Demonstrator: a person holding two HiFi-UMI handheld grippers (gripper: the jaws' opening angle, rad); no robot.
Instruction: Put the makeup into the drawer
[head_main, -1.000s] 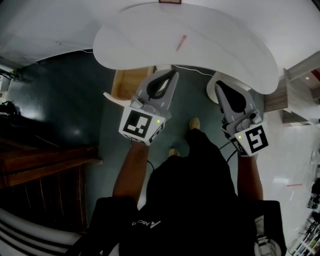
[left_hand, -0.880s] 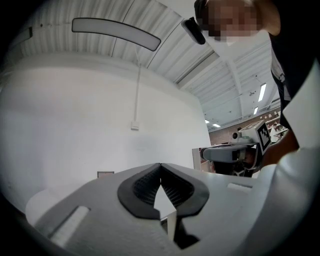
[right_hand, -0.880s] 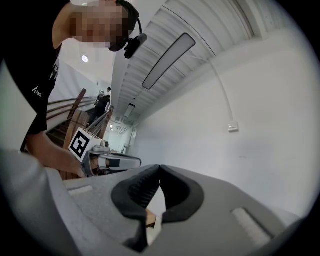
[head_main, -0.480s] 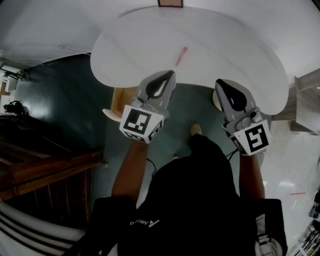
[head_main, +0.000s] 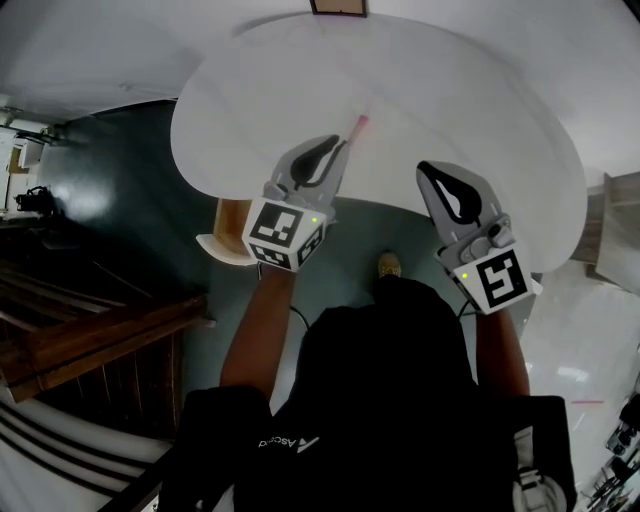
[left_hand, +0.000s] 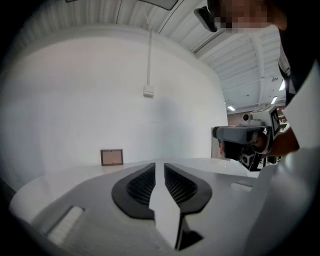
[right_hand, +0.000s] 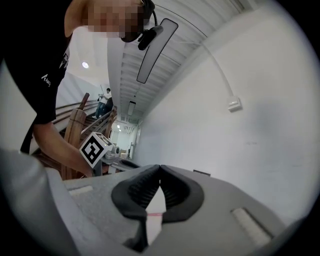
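A thin pink makeup stick (head_main: 358, 127) lies on the round white table (head_main: 450, 90). My left gripper (head_main: 337, 150) reaches over the table's near edge, its tips just short of the stick and slightly left of it. Its jaws are opening, with a narrow gap and nothing between them (left_hand: 159, 169). My right gripper (head_main: 437, 171) hovers at the near edge to the right, shut and empty (right_hand: 159, 169). An open drawer (head_main: 228, 228) with a tan inside and a white front sticks out below the table's near-left edge, under the left gripper.
A small brown picture frame (head_main: 338, 6) stands at the table's far edge against the white wall (left_hand: 111, 157). Dark wooden stairs (head_main: 90, 335) run along the left. The person's shoe (head_main: 388, 265) rests on the dark floor by the table.
Both grippers have moved forward, from in front of the table to over its near edge, toward the pink stick. The drawer is now beneath the left gripper.
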